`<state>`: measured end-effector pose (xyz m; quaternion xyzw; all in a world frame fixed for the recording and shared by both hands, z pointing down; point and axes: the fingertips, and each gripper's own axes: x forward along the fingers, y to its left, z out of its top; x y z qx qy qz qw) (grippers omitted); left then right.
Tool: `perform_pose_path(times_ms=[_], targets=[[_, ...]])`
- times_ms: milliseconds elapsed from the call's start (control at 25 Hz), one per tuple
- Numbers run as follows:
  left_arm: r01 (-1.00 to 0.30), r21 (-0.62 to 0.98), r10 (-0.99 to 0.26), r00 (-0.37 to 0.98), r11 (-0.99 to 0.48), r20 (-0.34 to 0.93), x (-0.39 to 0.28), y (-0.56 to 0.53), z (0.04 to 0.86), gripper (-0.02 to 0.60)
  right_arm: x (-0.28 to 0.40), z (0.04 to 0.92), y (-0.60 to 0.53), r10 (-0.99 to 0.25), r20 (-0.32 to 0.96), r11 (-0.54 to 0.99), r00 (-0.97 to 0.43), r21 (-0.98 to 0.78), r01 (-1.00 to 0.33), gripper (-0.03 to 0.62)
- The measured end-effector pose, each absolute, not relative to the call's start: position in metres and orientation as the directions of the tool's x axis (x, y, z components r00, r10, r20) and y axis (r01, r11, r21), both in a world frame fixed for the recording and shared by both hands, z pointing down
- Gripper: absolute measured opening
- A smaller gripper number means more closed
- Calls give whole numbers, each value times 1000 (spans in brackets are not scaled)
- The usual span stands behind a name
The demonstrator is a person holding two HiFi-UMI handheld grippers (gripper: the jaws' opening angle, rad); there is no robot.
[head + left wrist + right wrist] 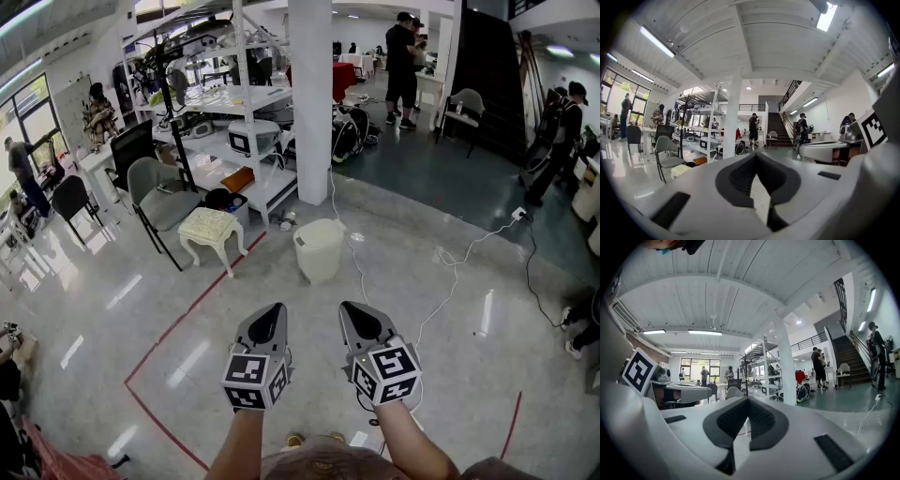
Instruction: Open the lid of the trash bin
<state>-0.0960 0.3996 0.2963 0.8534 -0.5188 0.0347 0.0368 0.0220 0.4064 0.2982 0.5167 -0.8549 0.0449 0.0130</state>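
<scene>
Head view: the trash bin (319,249) stands on the floor with its lid still down. The left gripper (273,313) and right gripper (350,310) are side by side, well short of the bin.

Left gripper view: jaws closed tip to tip, holding nothing.

Right gripper view: the same, closed and empty.

I'd say the approach and the lift are both still to do.

Trash bin (319,249), 12 o'clock: lid seam too small to tell. Forearms (238,448), 6 o'clock: cut by bottom edge. Person (11,367), 8 o'clock: cropped at left edge.
</scene>
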Motion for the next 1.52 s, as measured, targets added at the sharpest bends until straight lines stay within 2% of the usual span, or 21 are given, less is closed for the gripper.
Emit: perform_pose_path(times_ms=[1080, 1520], targets=[[-919, 49, -912, 395, -392, 113, -86, 402, 313, -14, 52, 310, 409, -842, 68, 531, -535, -67, -844, 34], [-915, 30, -909, 402, -402, 105, -83, 356, 315, -14, 61, 325, 371, -853, 87, 509, -514, -75, -858, 35]])
